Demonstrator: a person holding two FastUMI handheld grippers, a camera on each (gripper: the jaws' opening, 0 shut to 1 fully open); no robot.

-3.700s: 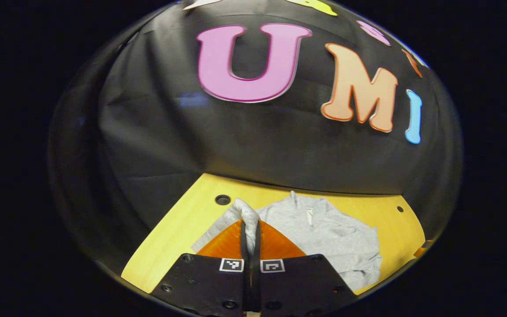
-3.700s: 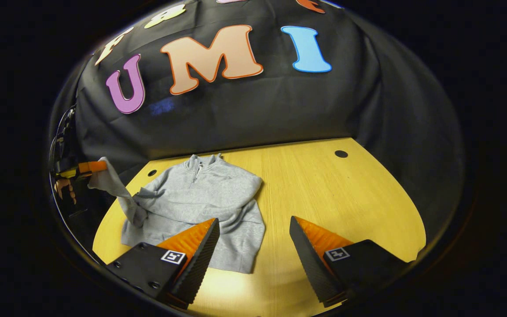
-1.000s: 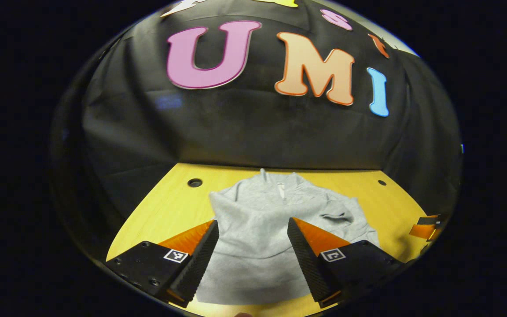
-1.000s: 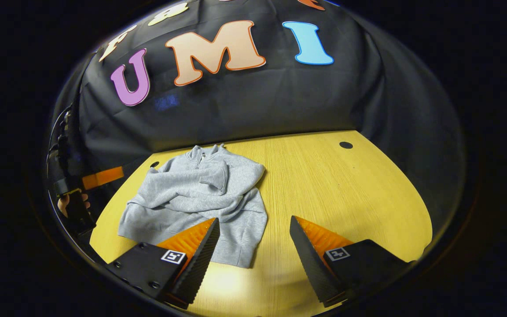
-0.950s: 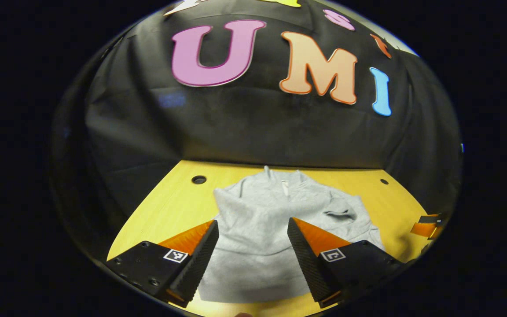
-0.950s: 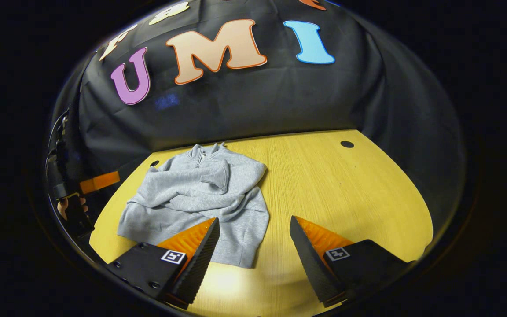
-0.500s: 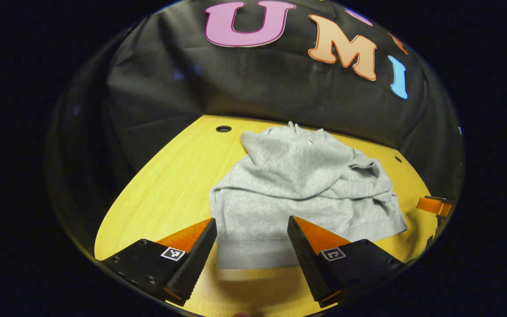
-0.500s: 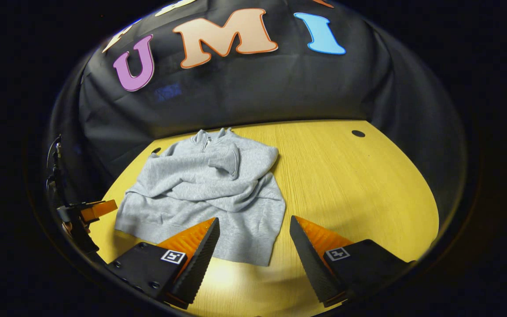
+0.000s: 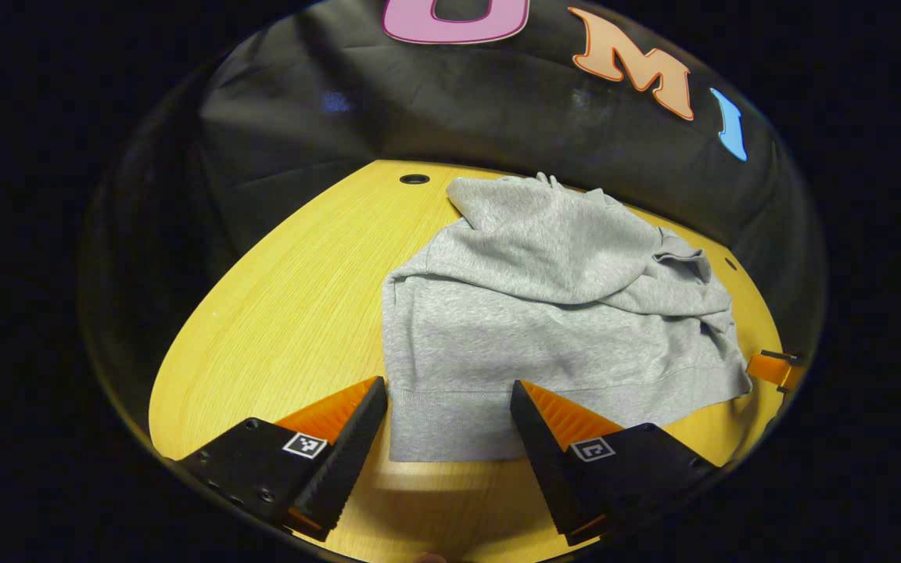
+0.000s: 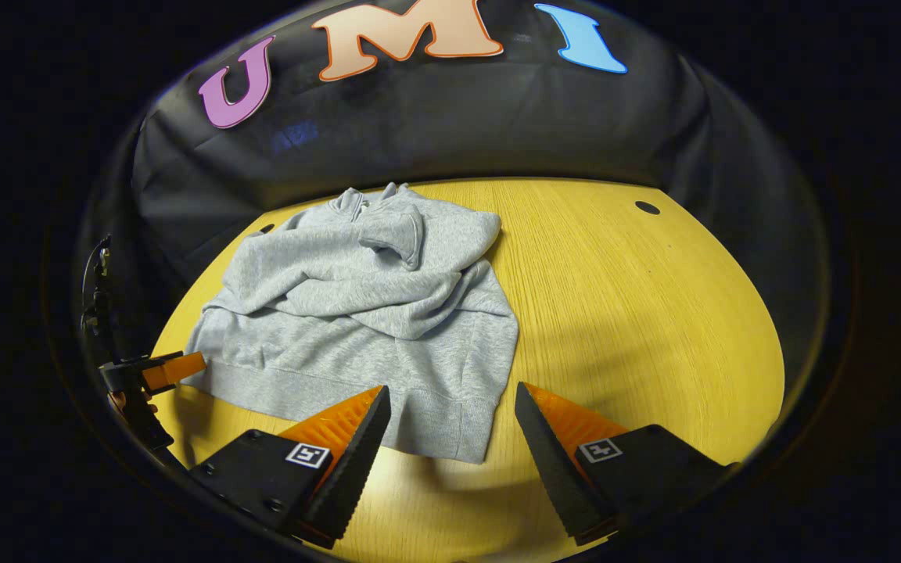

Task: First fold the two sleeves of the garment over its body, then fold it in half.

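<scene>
A grey zip-neck sweatshirt (image 9: 544, 313) lies on the yellow wooden table (image 9: 294, 297), collar toward the back wall, both sleeves folded across its body (image 10: 357, 289). My left gripper (image 9: 448, 407) is open, its fingers straddling the near left corner of the hem without touching it. My right gripper (image 10: 450, 410) is open too, just short of the hem's near right corner (image 10: 470, 438). The left gripper (image 10: 161, 374) also shows at the far left of the right gripper view, and the right gripper (image 9: 775, 367) at the right rim of the left gripper view.
Bare tabletop (image 10: 638, 313) stretches to the right of the sweatshirt. Two round cable holes sit near the back edge (image 10: 646, 208) (image 9: 414, 179). The black cloth wall closes the booth behind the table.
The left gripper has let go of the sleeve, which now lies over the body. Both open grippers have tilted down and come close to the hem's two near corners.
</scene>
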